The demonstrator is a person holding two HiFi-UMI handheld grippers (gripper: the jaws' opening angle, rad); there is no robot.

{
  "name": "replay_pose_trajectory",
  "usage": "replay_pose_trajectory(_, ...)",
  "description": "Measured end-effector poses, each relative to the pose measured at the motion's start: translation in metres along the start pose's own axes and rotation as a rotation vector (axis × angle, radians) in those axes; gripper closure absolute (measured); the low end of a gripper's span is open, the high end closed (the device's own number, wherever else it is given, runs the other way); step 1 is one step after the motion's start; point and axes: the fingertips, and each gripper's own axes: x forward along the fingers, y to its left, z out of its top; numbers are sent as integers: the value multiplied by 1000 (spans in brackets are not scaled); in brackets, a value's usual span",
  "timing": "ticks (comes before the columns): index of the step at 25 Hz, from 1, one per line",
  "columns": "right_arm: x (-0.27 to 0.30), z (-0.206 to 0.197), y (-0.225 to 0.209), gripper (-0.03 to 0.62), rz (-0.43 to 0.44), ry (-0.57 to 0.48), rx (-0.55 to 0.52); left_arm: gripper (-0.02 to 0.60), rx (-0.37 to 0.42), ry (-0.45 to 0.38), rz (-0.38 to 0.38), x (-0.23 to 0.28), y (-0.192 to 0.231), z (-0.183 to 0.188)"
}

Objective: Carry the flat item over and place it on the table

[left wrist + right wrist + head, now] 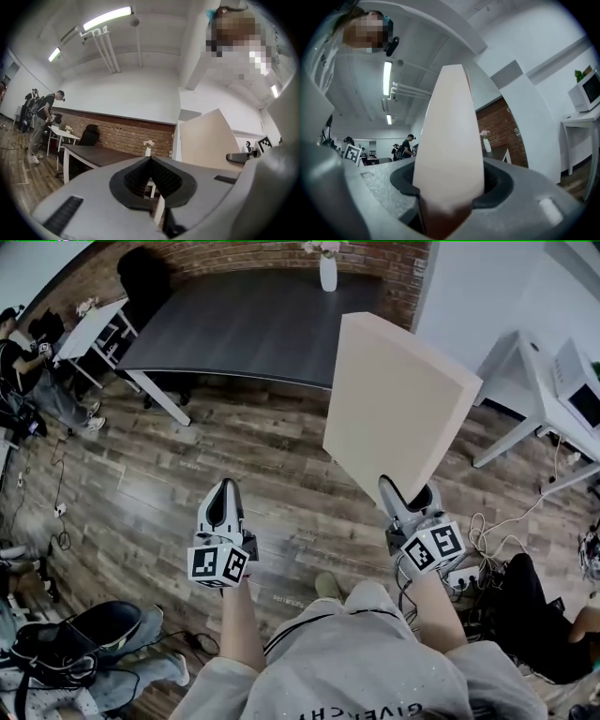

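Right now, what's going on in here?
A person holds a gripper in each hand. The right gripper clamps a flat beige board by its lower edge, holding it up in the air. The left gripper is shut and empty. The dark grey table with a white vase lies ahead; the board is not on it yet.

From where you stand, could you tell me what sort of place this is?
Probably an office or lab workspace: a long dark table by a brick wall, a white desk with a microwave.
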Motion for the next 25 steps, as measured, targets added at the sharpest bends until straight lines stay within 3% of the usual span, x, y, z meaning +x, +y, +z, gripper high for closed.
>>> replay_pose_trajectory(12,115,-32,41,332,124,44,30,583,51,2,139,-7,105,12)
replay_pose_trajectory(16,169,-41,51,332,155,48,46,583,53,-13,167,17,148,16)
replay_pose_trajectory(25,293,-51,57,332,151,70,62,583,58,33,132,113,225,15)
